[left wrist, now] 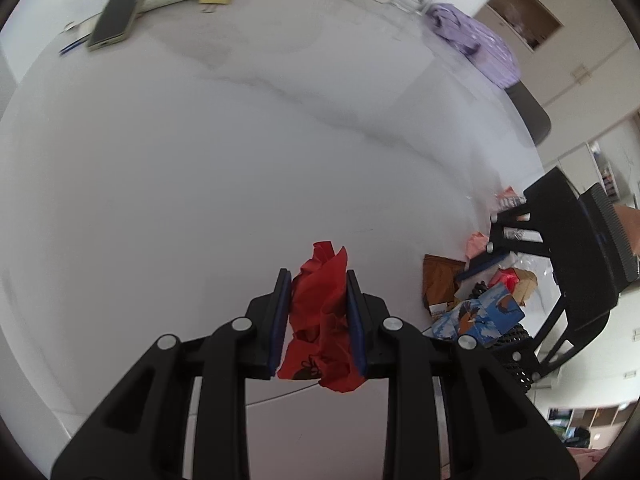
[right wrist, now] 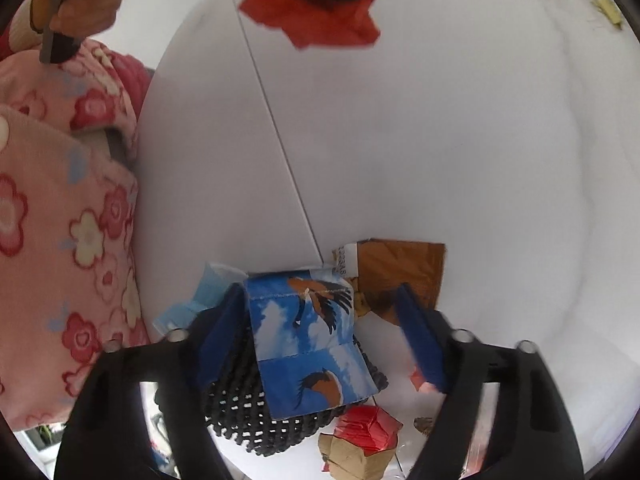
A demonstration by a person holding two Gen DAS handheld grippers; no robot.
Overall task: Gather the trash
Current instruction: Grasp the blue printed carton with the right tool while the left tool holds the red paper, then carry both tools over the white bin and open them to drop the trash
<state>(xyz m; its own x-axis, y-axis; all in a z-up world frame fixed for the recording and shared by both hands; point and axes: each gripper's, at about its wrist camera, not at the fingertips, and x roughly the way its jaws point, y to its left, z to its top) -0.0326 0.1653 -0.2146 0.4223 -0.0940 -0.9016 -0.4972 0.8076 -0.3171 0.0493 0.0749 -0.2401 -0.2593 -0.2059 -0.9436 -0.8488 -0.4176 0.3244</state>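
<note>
The white table [left wrist: 200, 180] is mostly bare. At 4 o'clock in the left wrist view a black mesh bin [right wrist: 256, 416] sits off its edge, with a blue horse-print carton [right wrist: 308, 344] lying across its rim. The right gripper [right wrist: 320, 340] stands half-open around that carton; only 1 pad seems to touch it. The left gripper [left wrist: 318, 320] is clamped on crumpled red paper [left wrist: 320, 320], well short of the bin. A brown wrapper [right wrist: 404, 276] and a red-and-tan carton [right wrist: 360, 440] lie near the bin, seemingly uncollected.
</note>
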